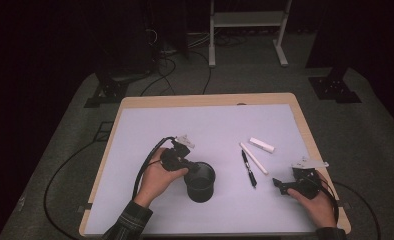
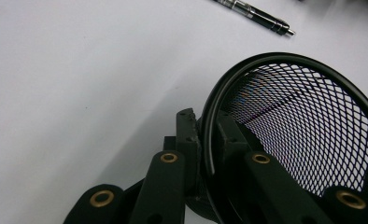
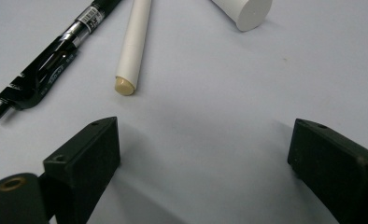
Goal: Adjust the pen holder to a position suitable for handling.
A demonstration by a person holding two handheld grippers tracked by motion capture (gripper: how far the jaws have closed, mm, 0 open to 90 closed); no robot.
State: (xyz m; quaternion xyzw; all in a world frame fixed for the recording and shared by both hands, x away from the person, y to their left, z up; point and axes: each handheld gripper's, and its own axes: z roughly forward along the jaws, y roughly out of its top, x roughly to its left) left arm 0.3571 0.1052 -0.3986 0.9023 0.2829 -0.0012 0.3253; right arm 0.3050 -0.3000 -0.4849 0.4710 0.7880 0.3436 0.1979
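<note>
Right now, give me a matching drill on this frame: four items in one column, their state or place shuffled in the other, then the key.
Items
1. mesh pen cup
2. black pen
3. left gripper
4. right gripper

States
A. jaws wide apart, nothing between them
B. lying flat on the table beside the long white marker
C. upright, rim pinched between two jaws
D. shut on a wire-mesh rim

Pairs: 1-C, 2-B, 3-D, 4-A
</note>
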